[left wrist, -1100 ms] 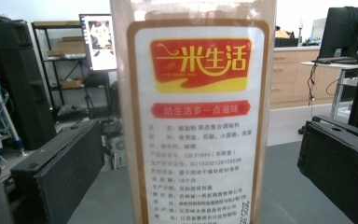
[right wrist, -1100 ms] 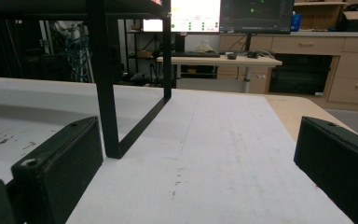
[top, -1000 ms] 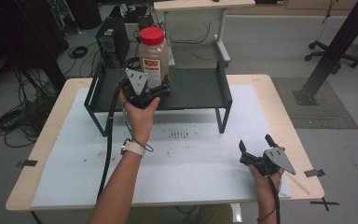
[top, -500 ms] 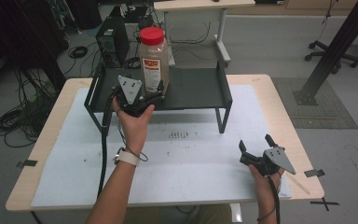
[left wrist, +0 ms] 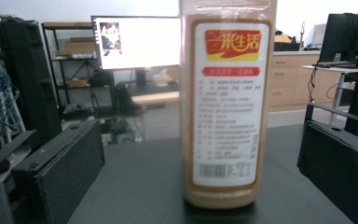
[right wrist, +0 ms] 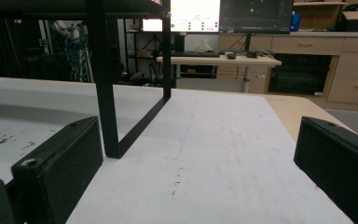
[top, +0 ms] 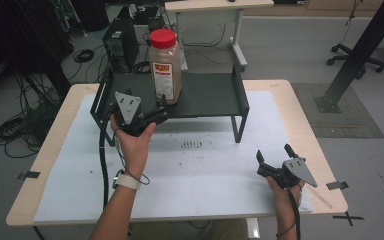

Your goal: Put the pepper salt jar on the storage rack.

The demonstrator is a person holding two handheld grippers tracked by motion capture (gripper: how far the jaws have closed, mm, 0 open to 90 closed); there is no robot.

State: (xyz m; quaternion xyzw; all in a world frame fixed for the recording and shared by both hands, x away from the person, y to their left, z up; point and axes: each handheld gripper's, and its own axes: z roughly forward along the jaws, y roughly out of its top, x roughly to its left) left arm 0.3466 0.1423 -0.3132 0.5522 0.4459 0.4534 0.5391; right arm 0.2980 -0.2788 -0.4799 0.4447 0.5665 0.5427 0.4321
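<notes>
- High view puts the left gripper at centre-left of the frame, at the front edge of the black shelf, its jaws spread and pointing at the jar that stands upright on the shelf top.
- Left gripper view has the jar in the middle of the frame, between the two black jaws but apart from both, so nothing is gripped yet (the label with its red banner faces the camera).
- Judged from that, the reach looks nearly done; closing on the jar and lifting it off the shelf are left.
- Right gripper sits in the lower right of the high view, low over the table near its front edge, jaws wide apart and holding nothing; it looks parked, well apart from the jar.
- Right gripper view looks along the white sheet toward a black shelf leg in the upper left of the frame.
- Table is pale wood covered by the white sheet, with small dark smudges near its centre and bits of black tape at the edges.
- Room behind: cables on the grey floor at left, a computer tower at top, a monitor and wooden cabinets farther back.
</notes>
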